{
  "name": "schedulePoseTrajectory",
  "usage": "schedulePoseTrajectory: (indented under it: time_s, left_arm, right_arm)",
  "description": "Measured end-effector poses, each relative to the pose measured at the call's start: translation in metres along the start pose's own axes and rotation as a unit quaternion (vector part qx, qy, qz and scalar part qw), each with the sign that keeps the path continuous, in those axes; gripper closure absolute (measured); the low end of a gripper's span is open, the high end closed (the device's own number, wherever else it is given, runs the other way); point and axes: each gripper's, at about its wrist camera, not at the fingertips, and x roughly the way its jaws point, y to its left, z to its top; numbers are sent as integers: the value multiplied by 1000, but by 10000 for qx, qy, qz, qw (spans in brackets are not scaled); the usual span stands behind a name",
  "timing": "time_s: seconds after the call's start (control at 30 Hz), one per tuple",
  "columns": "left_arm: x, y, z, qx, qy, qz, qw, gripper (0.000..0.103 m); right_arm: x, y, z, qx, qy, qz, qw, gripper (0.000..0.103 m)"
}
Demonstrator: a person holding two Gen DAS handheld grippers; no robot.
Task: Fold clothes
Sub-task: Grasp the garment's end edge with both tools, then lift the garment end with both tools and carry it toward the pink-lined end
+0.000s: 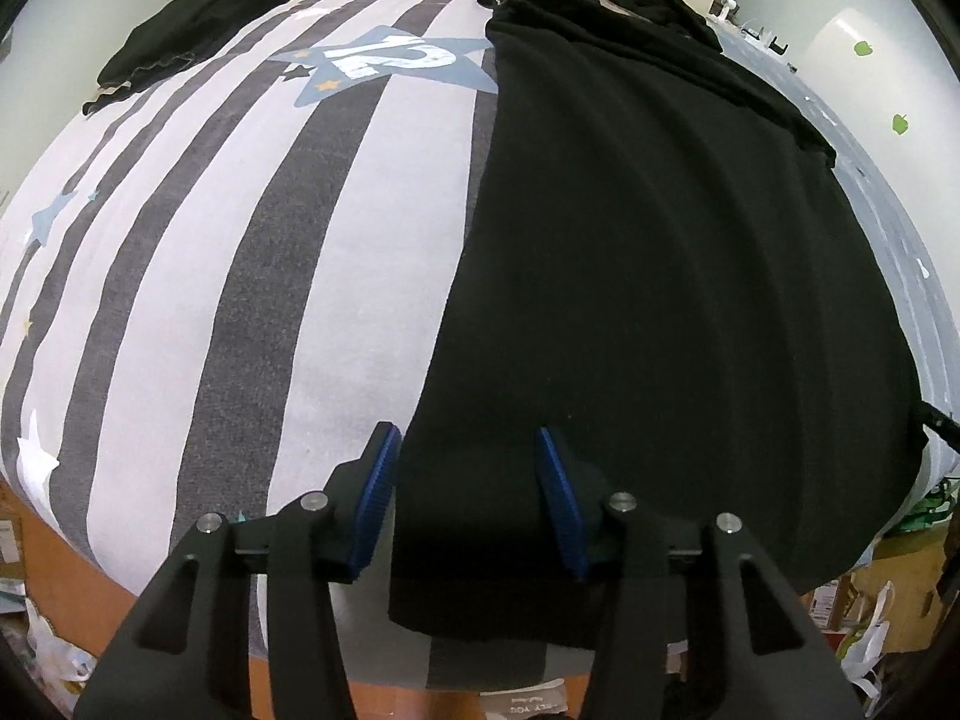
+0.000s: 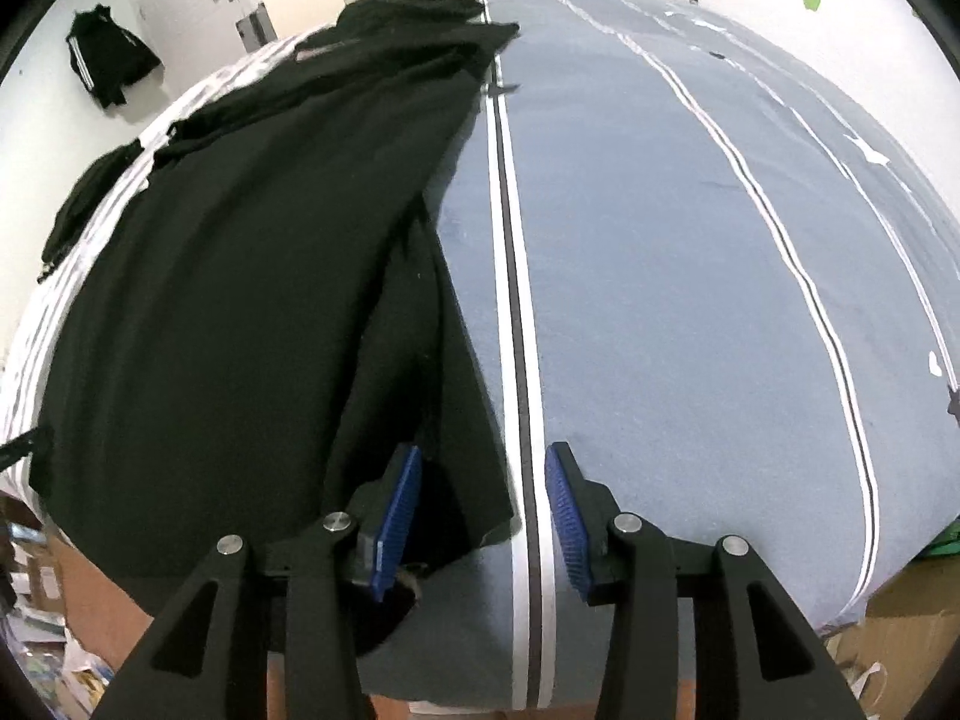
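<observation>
Black garment (image 1: 660,276) lies flat on the striped bedsheet (image 1: 240,300), both the left gripper (image 1: 468,468) and right gripper (image 2: 480,492) spread wide, empty.

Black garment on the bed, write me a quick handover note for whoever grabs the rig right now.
Left claw: open, empty, straddling the near left corner of the black garment, hem between its fingers.
Right claw: open, empty, at the garment's near right corner.
Garment lies spread lengthwise on the striped bedsheet, near hem at the bed's edge, far end bunched and rumpled.
A second dark garment sits at the far left of the bed, loosely piled.
Done: garment laid out, roughly flat.
Left: close both claws on the near corners, make the folds, then probably handle the other piece.
</observation>
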Motion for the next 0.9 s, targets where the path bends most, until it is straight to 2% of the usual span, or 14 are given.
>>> schedulePoseTrajectory:
  time_s: [0.23, 0.3, 0.33, 0.37, 0.4, 0.43, 0.47, 0.5, 0.53, 0.73, 0.83, 0.9]
  left_arm:
    - [3, -8, 3, -16, -9, -59, 10000, 32]
    - [4, -11, 4, 25, -38, -63, 10000, 31]
    - [4, -13, 4, 56, -77, -84, 9999, 35]
    - [4, -15, 4, 113, -109, -79, 9998, 42]
    - [4, -17, 4, 193, -111, -58, 9997, 65]
    - [3, -19, 6, 270, -87, -51, 9996, 92]
    - [2, -20, 8, 294, -48, -107, 9995, 99]
    - [-4, -19, 10, 252, -36, -210, 9995, 99]
    - [-12, -17, 13, 202, -73, -291, 9993, 99]
    - [-90, -11, 19, 128, -497, -611, 9968, 99]
    - [-114, -11, 10, 248, -455, -519, 9973, 99]
    - [-117, 2, -5, 196, -299, -476, 9982, 99]
  right_arm:
    - [6, 5, -5, -126, -22, 120, 9998, 57]
    - [8, 7, -7, -162, -28, 155, 9997, 55]
    - [9, 7, -7, -181, -32, 172, 9997, 53]
    - [10, 8, -8, -199, -35, 189, 9996, 53]
    - [10, 8, -8, -197, -30, 212, 9996, 55]
    - [10, 6, -9, -175, -16, 241, 9996, 57]
    - [9, 5, -9, -152, -2, 270, 9995, 72]
    - [8, 3, -9, -130, 12, 299, 9995, 92]
    - [7, 1, -9, -94, 25, 291, 9995, 99]
    - [-44, -17, -4, 492, -292, 339, 9978, 99]
    - [-67, -18, -9, 407, -292, 301, 9983, 99]
    - [-74, -16, -17, 296, -182, 232, 9991, 99]
